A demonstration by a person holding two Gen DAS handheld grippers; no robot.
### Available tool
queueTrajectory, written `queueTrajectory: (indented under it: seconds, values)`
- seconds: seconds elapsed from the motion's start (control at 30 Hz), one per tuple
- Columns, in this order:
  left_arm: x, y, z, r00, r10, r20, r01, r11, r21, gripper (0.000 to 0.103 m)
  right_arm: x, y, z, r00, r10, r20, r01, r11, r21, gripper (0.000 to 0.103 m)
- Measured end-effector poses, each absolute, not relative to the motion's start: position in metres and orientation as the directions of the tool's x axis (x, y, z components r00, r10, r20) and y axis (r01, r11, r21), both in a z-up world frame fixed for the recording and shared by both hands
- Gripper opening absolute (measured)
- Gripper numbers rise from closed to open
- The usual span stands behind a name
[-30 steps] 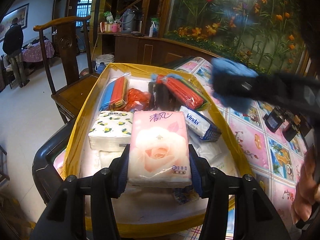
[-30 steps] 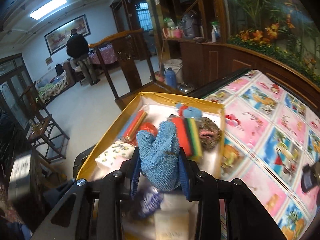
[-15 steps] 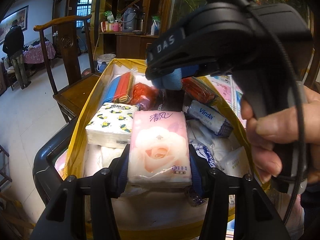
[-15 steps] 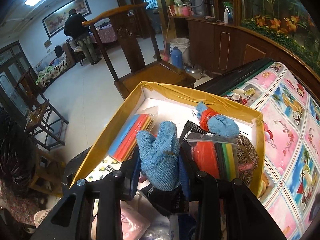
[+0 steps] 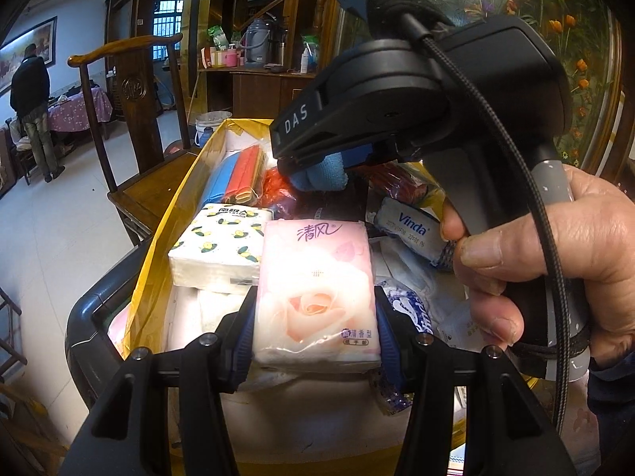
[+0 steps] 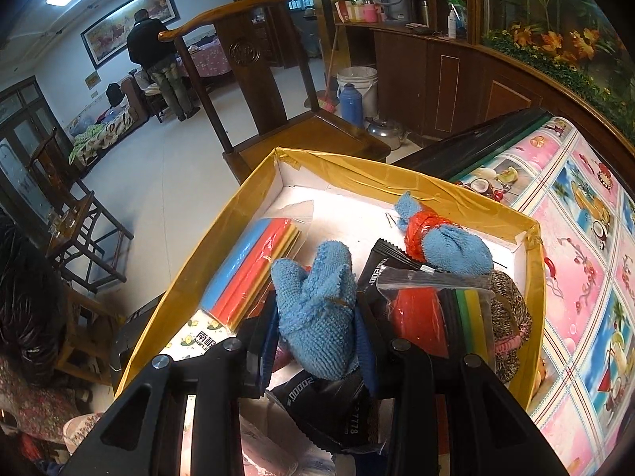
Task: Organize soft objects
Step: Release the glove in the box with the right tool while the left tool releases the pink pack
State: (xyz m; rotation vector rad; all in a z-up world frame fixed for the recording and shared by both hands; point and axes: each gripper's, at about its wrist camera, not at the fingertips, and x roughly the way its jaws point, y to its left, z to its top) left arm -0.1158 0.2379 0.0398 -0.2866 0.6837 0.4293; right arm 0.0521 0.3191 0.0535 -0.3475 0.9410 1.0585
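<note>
The left gripper [image 5: 315, 335] has its fingers [image 5: 243, 337] pinching a pink pack of tissues [image 5: 315, 289] printed with a rose, held low over the near end of a gold-edged box [image 5: 158, 246]. At ten o'clock from that pack lies a white tissue pack with yellow fruit print [image 5: 220, 246]; at two o'clock sits a Vinda tissue packet [image 5: 408, 226].

The right gripper [image 6: 315, 319] clamps a blue knitted cloth [image 6: 313, 309] between its fingers [image 6: 264, 329], above the far half of the same box. At ten o'clock from the cloth lies a bag of blue, red and yellow sheets [image 6: 254, 265]. At two o'clock rests a blue cloth bundle tied with red [image 6: 444, 244], with a bag of coloured sponges [image 6: 444, 317] at three o'clock. The box sits on a table with a fruit-patterned cover [image 6: 579, 246].
</note>
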Motion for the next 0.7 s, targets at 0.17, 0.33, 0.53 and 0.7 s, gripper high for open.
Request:
queueTrajectory:
  seconds: [0.17, 0.33, 0.53, 0.7]
  values:
    - [-0.114, 0.237, 0.039, 0.690, 0.291, -0.663, -0.473, 0.874, -0.108, 0.052, 0.052, 0.321, 0.052, 0.159, 0.584, -0.796, -0.858, 0.481, 0.181, 0.038]
    - [-0.113, 0.237, 0.039, 0.686, 0.296, -0.665, -0.477, 0.873, -0.104, 0.053, 0.050, 0.322, 0.053, 0.159, 0.582, -0.797, -0.860, 0.478, 0.178, 0.042]
    - [-0.111, 0.236, 0.039, 0.687, 0.292, -0.666, -0.474, 0.874, -0.106, 0.059, 0.046, 0.316, 0.060, 0.158, 0.599, -0.785, -0.864, 0.468, 0.183, 0.058]
    - [-0.112, 0.231, 0.040, 0.692, 0.289, -0.661, -0.465, 0.879, -0.103, 0.068, 0.043, 0.301, 0.073, 0.165, 0.621, -0.766, -0.865, 0.464, 0.190, 0.063]
